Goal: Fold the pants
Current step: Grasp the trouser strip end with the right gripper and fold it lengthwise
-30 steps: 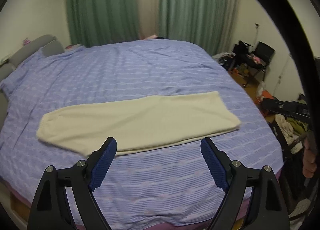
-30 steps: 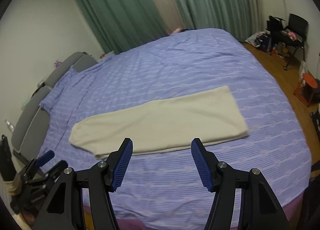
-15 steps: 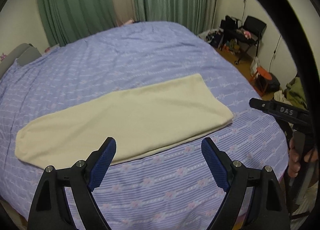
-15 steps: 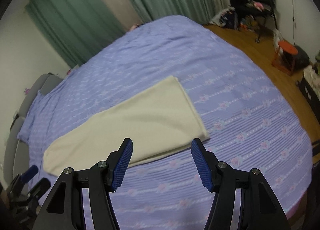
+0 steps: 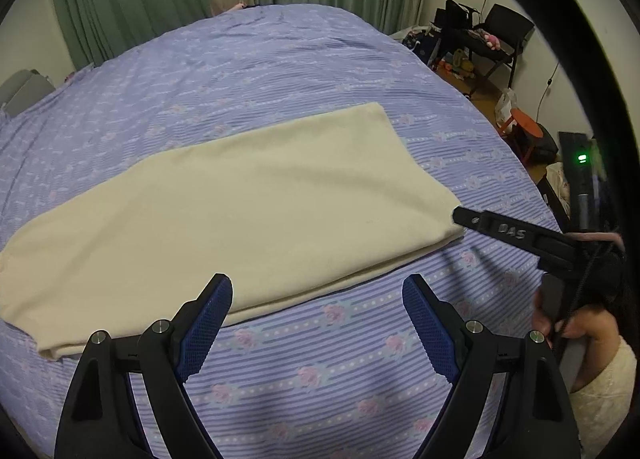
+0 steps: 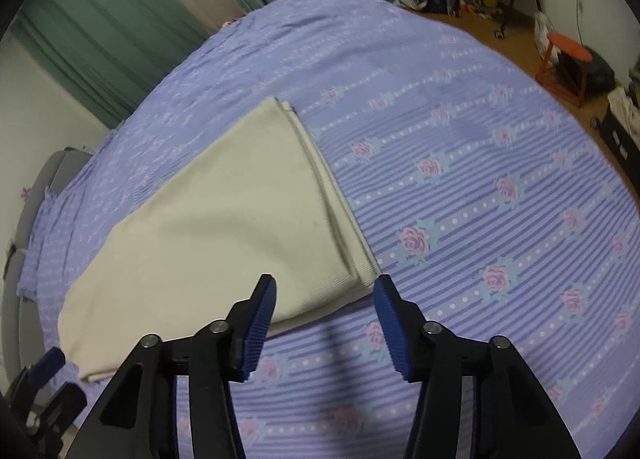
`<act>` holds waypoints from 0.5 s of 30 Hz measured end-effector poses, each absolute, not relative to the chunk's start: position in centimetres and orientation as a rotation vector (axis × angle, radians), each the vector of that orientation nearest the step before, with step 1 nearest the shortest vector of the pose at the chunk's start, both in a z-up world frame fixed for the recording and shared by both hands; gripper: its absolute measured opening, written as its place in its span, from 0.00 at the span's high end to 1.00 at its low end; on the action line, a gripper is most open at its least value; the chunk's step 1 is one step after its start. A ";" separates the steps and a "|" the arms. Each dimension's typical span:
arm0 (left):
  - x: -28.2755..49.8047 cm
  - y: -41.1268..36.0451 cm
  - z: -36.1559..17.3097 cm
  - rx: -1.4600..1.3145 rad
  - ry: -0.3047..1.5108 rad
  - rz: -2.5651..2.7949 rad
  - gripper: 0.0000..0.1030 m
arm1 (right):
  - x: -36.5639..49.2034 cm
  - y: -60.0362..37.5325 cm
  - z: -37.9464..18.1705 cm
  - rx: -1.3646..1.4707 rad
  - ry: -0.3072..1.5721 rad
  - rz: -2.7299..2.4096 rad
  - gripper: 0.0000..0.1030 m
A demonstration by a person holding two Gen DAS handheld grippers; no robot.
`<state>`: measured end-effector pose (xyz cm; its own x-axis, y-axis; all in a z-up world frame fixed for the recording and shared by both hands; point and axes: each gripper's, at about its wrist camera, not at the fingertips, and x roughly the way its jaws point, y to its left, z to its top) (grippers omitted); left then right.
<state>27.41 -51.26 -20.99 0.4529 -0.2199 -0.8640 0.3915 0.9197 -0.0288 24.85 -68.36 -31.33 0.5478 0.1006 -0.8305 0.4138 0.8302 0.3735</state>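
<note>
Closing on the wrong layer is the main risk here. Starting at the left, the left gripper [image 5: 317, 309] hangs with its jaws spread wide and empty, the near long edge of the pants [image 5: 240, 195] just ahead of its left jaw; a bite there would likely catch the bed sheet [image 5: 340, 359] along with the cloth, since the fabric lies flat with nothing raised to grab. Further right, the right gripper [image 6: 325, 305] is also open and holding nothing, with the stacked end of the pants [image 6: 224, 211] just ahead of its jaws. Several thin layers show there, so a shallow pinch could lift only the top one and spoil the fold. The pants are cream, soft-looking, already doubled lengthwise into a long smooth strip across the bed.
</note>
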 end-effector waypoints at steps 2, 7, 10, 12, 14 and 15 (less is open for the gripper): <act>27.5 -51.8 -20.9 0.189 1.027 -0.384 0.15 | 25.2 -68.8 -32.3 0.624 0.997 -0.198 0.53; 27.9 -52.4 -21.0 0.179 1.035 -0.392 0.15 | 26.2 -69.5 -33.8 0.686 1.026 -0.192 0.73; 28.2 -52.8 -21.1 0.182 1.043 -0.400 0.15 | 26.3 -69.7 -33.6 0.694 1.027 -0.179 0.91; 28.2 -53.0 -21.1 0.183 1.048 -0.402 0.15 | 26.2 -69.8 -32.4 0.670 1.005 -0.174 0.93; 28.4 -53.2 -21.0 0.172 1.048 -0.409 0.15 | 25.9 -69.9 -30.7 0.614 0.975 -0.187 0.93; 28.4 -53.3 -21.0 0.168 1.048 -0.409 0.15 | 25.8 -70.0 -30.3 0.596 0.967 -0.193 0.94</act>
